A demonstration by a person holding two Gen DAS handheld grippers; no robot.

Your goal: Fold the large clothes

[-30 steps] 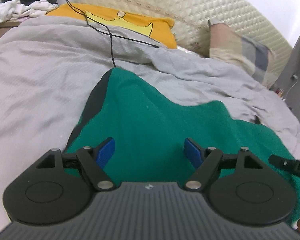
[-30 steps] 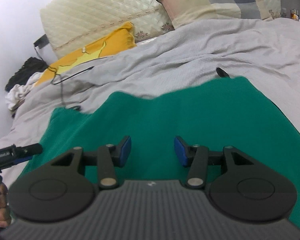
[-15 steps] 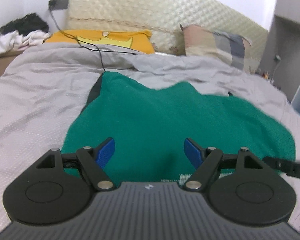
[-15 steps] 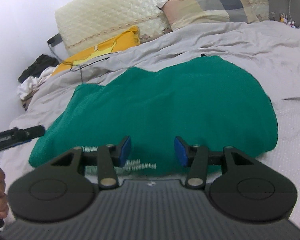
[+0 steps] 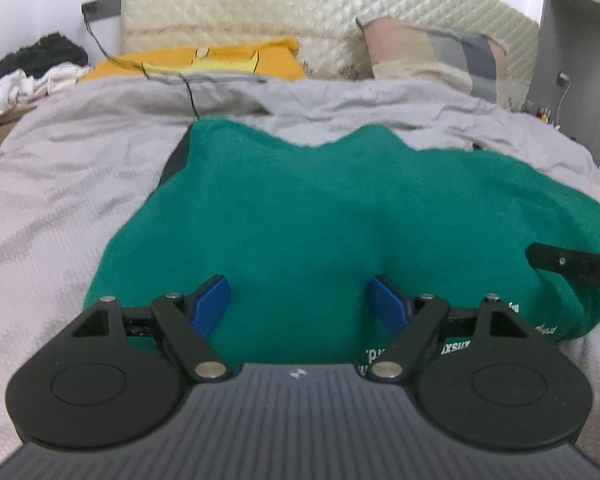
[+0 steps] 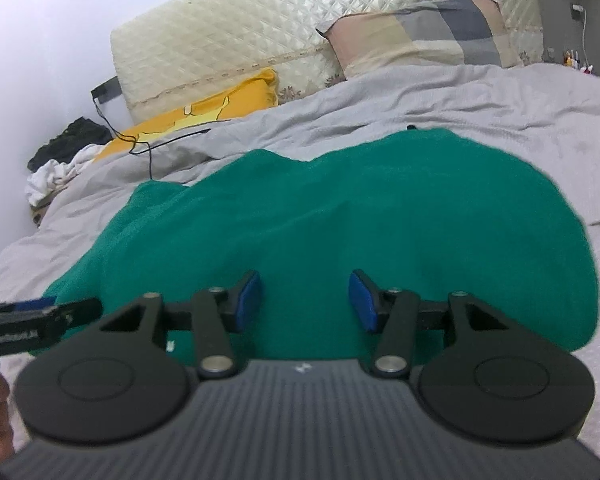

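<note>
A large green garment (image 5: 320,216) lies folded on the grey bed cover, with white print along its near hem. My left gripper (image 5: 300,304) hovers over the garment's near edge, its jaws opening, nothing between the blue pads. My right gripper (image 6: 304,300) hangs over the same garment (image 6: 340,208) nearer its right side, jaws also opening and empty. Each gripper shows at the edge of the other's view: the right one (image 5: 576,266) and the left one (image 6: 32,320).
The grey bed cover (image 5: 60,184) spreads all around the garment. A yellow pillow (image 5: 204,60), a patchwork pillow (image 6: 420,36) and a quilted headboard (image 6: 260,20) stand at the far end. A black cable (image 5: 188,92) runs across the cover. Piled clothes (image 5: 28,68) sit far left.
Both grippers have pulled back toward the near edge of the bed, so the whole green garment and its printed hem now show. Both pairs of jaws stand slightly wider.
</note>
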